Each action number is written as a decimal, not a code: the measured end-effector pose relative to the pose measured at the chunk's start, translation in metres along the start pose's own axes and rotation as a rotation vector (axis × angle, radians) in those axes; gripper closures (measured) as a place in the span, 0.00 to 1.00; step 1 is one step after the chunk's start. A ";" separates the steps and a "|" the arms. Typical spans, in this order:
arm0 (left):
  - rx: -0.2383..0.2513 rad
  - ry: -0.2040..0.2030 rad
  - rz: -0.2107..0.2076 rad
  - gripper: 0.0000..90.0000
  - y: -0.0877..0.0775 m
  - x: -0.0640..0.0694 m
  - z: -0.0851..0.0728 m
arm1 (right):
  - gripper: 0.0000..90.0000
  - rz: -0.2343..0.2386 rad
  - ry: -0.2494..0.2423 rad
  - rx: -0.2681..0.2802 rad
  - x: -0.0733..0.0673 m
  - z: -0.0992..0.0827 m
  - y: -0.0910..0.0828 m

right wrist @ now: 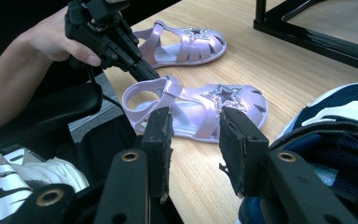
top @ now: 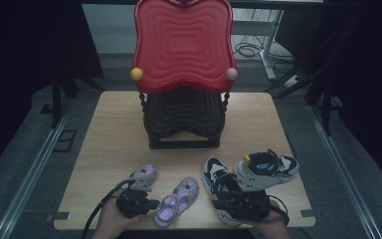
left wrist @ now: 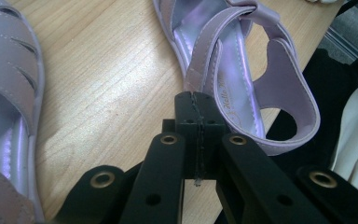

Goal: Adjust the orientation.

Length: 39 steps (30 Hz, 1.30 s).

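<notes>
Left tongs (top: 146, 195) pressed together, empty, between two lilac sandals, nearest the right-hand sandal (top: 178, 201) at the surface's (top: 114, 149) near edge; best to part them and pinch its heel strap. Right tongs (top: 224, 185) stand apart over a navy sneaker (top: 214, 174); second sneaker (top: 278, 167) beside, red rack (top: 183, 50) behind, well clear

Parted fingers (right wrist: 193, 140) before lilac sandal (right wrist: 200, 109), perhaps.

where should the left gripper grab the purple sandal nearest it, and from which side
Probably the heel strap loop of the nearer purple sandal. It arches up off the sole with open space under it, so one jaw could slip inside and one outside. The heel end points toward the table's near edge, right by the left gripper, so come in from there. Its jaws are shut now and must open first.
</notes>
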State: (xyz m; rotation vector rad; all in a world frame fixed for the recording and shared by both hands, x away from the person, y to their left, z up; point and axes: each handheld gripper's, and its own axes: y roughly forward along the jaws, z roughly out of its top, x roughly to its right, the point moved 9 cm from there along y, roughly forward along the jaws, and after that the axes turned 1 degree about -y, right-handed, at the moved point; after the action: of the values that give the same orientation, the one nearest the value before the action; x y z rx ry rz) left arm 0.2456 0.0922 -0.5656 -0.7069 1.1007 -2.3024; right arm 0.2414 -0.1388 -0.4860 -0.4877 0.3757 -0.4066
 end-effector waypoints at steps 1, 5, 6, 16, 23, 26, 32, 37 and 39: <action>0.000 0.000 0.000 1.00 0.000 0.000 0.000 | 0.71 0.000 0.000 0.000 0.000 0.000 0.000; 0.001 0.004 0.001 1.00 0.000 0.003 0.000 | 0.71 -0.003 -0.004 0.002 0.000 0.000 0.000; -0.001 0.005 0.000 1.00 0.000 0.003 0.000 | 0.71 -0.004 -0.004 0.002 0.001 0.000 0.000; -0.009 0.018 -0.019 1.00 0.003 0.010 -0.001 | 0.71 -0.011 -0.001 0.004 0.003 0.000 0.000; -0.016 0.034 -0.050 1.00 0.009 0.019 0.000 | 0.71 -0.020 0.004 0.007 0.006 0.000 -0.002; -0.020 0.040 -0.059 1.00 0.011 0.022 0.001 | 0.71 -0.020 0.008 0.008 0.007 -0.001 -0.002; -0.034 0.056 -0.070 1.00 0.018 0.028 0.004 | 0.71 -0.019 0.012 0.004 0.008 -0.002 -0.002; -0.036 0.063 -0.076 1.00 0.020 0.031 0.006 | 0.71 -0.020 0.010 0.004 0.008 -0.002 -0.001; -0.034 0.064 -0.076 1.00 0.022 0.031 0.007 | 0.71 -0.018 0.012 0.005 0.009 -0.002 -0.001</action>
State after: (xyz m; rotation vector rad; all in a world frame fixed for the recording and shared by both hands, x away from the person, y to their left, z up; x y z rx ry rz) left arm 0.2313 0.0571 -0.5720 -0.7041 1.1627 -2.3901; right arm 0.2474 -0.1445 -0.4893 -0.4844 0.3824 -0.4276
